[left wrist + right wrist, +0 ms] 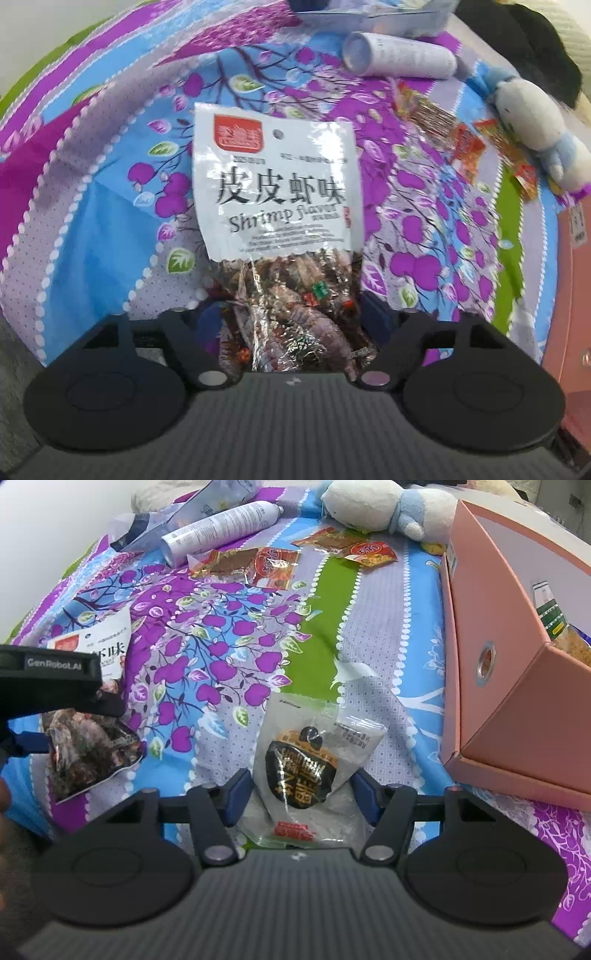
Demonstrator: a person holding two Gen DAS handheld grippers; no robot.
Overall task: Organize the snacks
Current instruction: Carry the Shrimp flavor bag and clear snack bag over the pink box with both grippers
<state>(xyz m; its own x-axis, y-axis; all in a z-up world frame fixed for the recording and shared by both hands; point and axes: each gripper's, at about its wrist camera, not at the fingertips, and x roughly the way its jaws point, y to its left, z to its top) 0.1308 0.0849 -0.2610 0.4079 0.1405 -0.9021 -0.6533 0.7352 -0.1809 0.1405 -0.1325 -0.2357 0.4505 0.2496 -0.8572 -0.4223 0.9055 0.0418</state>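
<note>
Between left fingers: left hand-held gripper (291,325) straddles the clear lower end of the shrimp snack bag (277,184); whether the pads press it, cannot tell.
Bag print: "Shrimp flavor", red logo, large Chinese characters.
Between right fingers: right hand-held gripper (301,794) flanks the grey snack pouch (310,760) with its black-and-gold emblem; contact unclear.
Right of it: pink box (495,686), a packet inside.
Ahead: white spray can (221,528), red snack packets (258,565), plush toy (373,502) on the bed (388,602).
Left device marking: "GenRobot.AI".
</note>
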